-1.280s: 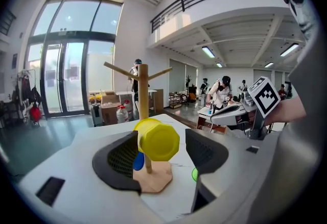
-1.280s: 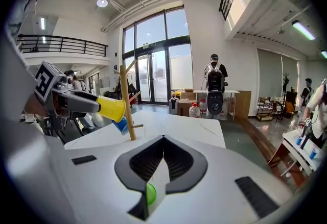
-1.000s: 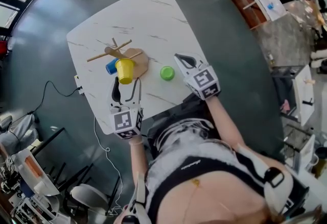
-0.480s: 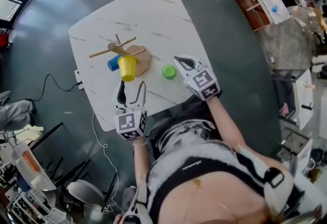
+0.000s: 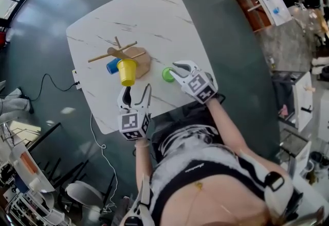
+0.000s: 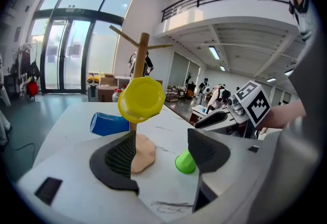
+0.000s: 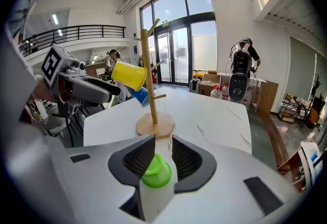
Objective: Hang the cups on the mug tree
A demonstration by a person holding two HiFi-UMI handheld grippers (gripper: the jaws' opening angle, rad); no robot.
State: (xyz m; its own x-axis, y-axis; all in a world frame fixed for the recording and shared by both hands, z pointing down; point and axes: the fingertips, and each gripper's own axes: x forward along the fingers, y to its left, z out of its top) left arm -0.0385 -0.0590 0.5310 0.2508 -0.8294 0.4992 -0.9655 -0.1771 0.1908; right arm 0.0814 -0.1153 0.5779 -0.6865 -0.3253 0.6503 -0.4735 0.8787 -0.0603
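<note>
Green cup (image 7: 155,173) stands on the white marble-look table (image 5: 154,19), right between the jaws of the right gripper (image 7: 163,155) — jaws that have just been opening and now flank the cup without clamping it. Just beyond rises the wooden mug tree (image 7: 149,85), a yellow cup (image 5: 126,71) and a blue cup (image 5: 112,67) hanging from its pegs. The left gripper (image 6: 161,151) hovers over the table's near edge, pointed toward the tree's base, its fingers (image 6: 120,155) spread wide and holding nothing — the yellow cup and the tree's pole lie farther off, past the fingertips.
</note>
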